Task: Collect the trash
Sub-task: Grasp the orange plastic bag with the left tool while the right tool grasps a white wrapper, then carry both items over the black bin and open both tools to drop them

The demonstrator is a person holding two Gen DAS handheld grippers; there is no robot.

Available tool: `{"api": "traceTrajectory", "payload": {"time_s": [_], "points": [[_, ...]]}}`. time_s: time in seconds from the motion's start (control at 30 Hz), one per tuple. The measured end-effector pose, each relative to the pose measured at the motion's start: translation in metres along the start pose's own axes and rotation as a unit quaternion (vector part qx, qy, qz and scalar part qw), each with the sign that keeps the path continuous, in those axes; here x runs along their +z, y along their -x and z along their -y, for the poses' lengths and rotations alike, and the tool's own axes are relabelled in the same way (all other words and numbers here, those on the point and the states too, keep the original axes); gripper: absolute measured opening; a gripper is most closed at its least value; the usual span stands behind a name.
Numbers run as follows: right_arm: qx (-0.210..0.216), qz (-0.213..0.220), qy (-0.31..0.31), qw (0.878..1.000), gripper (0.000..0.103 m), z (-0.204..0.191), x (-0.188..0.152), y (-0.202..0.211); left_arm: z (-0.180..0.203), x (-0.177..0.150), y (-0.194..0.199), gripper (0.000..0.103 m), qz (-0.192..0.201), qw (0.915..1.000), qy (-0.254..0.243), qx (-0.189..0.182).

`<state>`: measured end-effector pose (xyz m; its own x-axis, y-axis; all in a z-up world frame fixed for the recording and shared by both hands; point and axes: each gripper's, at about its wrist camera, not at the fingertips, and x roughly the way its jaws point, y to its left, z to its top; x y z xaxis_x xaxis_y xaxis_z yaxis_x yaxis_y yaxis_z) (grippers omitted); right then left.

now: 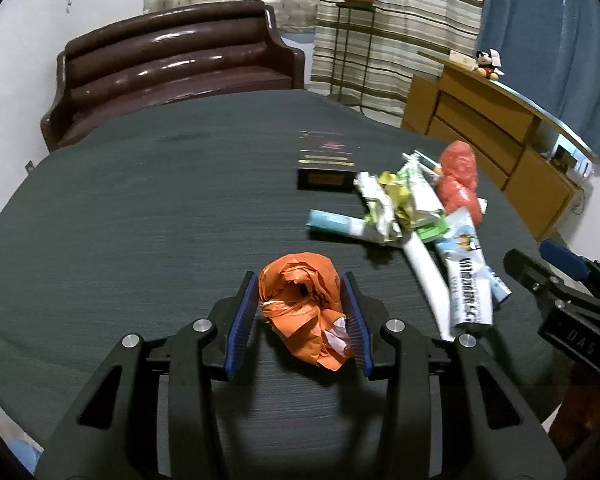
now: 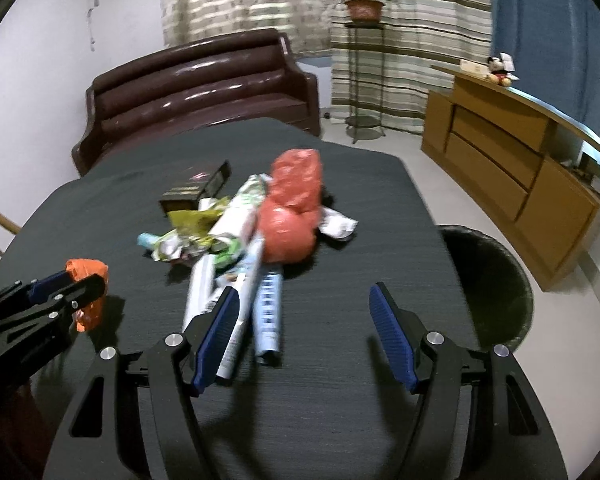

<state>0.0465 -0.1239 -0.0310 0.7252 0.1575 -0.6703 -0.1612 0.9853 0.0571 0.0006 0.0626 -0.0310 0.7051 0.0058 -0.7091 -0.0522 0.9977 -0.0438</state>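
Left tongs (image 1: 300,312) clamp orange bag (image 1: 304,312) — right tongs (image 2: 304,332) spread, empty.

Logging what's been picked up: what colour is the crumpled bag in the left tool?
Orange, with a bit of white showing; the bag shows best in the left wrist view.

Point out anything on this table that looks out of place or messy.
A loose heap of crumpled wrappers, rolled packets and a red plastic bag is strewn over the dark table instead of in the bin beside it. A crumpled orange bag lies apart, clamped in the left tool.
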Motion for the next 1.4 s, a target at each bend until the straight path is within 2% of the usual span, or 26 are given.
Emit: {"api": "traceTrajectory", "payload": {"time_s": [0.37, 0.57, 0.67, 0.73, 1.03, 1.4], "points": [[0.013, -0.022, 0.029, 0.999, 0.054, -0.03, 0.005, -0.019, -0.027, 0.003, 0.0, 0.041, 0.001, 0.9998, 0.016, 0.012], [0.028, -0.036, 0.045, 0.998, 0.034, -0.039, 0.004, -0.026, -0.029, 0.001, -0.001, 0.041, 0.0, 0.9998, 0.018, 0.009], [0.029, -0.032, 0.048, 0.998, 0.031, -0.04, 0.003, -0.025, -0.028, 0.0, -0.002, 0.041, -0.002, 0.9998, 0.017, 0.007], [0.031, -0.025, 0.048, 0.998, 0.019, -0.04, 0.004, -0.022, -0.027, 0.0, -0.001, 0.041, -0.003, 0.9998, 0.017, 0.006], [0.039, -0.015, 0.046, 0.998, 0.016, -0.035, 0.004, -0.014, -0.012, 0.0, 0.003, 0.041, 0.003, 0.9999, 0.014, -0.009], [0.03, 0.023, 0.022, 0.999, 0.016, -0.008, 0.018, 0.015, 0.022, 0.015, 0.007, 0.041, 0.025, 0.9987, -0.001, -0.044]]}}
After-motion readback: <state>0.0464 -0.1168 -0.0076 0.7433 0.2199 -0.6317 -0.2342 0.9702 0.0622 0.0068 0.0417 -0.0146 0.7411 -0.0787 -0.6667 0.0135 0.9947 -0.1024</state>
